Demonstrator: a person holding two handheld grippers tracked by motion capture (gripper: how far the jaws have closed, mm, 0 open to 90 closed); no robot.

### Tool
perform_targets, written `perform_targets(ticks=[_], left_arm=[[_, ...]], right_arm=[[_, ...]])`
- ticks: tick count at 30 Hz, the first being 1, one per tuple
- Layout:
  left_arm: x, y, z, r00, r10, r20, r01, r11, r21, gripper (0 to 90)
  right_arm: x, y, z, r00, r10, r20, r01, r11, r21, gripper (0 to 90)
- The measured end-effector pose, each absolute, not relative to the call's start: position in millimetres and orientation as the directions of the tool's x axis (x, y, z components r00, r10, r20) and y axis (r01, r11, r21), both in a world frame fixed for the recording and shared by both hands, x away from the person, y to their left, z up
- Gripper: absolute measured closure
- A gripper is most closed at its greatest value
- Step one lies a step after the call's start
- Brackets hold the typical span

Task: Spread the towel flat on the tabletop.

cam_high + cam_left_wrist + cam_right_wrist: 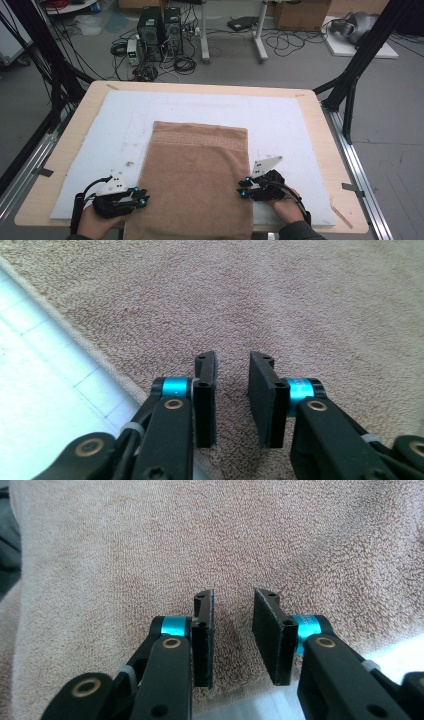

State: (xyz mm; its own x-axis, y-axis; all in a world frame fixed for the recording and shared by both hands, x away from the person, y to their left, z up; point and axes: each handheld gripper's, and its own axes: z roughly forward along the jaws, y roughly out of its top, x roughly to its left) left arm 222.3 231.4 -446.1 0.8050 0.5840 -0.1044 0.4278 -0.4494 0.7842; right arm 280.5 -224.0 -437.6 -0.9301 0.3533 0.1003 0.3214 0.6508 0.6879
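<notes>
A tan terry towel (197, 175) with a woven key-pattern band near its far end lies flat on a white mat (200, 105), and its near end hangs over the table's front edge. My left gripper (142, 196) rests at the towel's left edge, pointing inward. In the left gripper view, the left gripper (232, 360) has its jaws a little apart above the towel (300, 300), with nothing pinched. My right gripper (242, 187) sits at the towel's right edge. In the right gripper view, the right gripper (234, 597) is likewise open over the towel (150, 540).
The white mat covers most of a wooden table (75, 130). Black frame posts (360, 65) stand at both sides. Beyond the table, computer towers (160, 32) and loose cables lie on the floor. Bare mat (40, 390) runs beside the towel's left edge.
</notes>
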Motion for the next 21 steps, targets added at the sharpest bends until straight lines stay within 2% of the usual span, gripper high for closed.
perform_targets(ticks=[5, 10, 13, 17, 21], left_arm=[[229, 233, -438, 0.791, 0.6, -0.117, 0.429, -0.409, 0.806, 61.2], [243, 235, -424, 0.769, 0.632, -0.097, 0.411, -0.373, 0.831, 48.9], [251, 235, -416, 0.756, 0.647, -0.1, 0.408, -0.346, 0.845, 43.0], [263, 232, -411, 0.744, 0.662, -0.089, 0.403, -0.339, 0.851, 34.7], [275, 226, -410, 0.744, 0.662, -0.088, 0.408, -0.345, 0.845, 31.7]], right_arm=[[286, -224, -430, -0.925, 0.366, 0.108, 0.325, 0.608, 0.724, 59.6], [296, -222, -422, -0.91, 0.4, 0.106, 0.338, 0.572, 0.748, 41.1], [302, -220, -419, -0.901, 0.42, 0.109, 0.347, 0.546, 0.763, 34.6], [310, -216, -413, -0.895, 0.437, 0.089, 0.34, 0.538, 0.772, 29.7], [319, -214, -406, -0.888, 0.454, 0.074, 0.332, 0.521, 0.786, 27.5]])
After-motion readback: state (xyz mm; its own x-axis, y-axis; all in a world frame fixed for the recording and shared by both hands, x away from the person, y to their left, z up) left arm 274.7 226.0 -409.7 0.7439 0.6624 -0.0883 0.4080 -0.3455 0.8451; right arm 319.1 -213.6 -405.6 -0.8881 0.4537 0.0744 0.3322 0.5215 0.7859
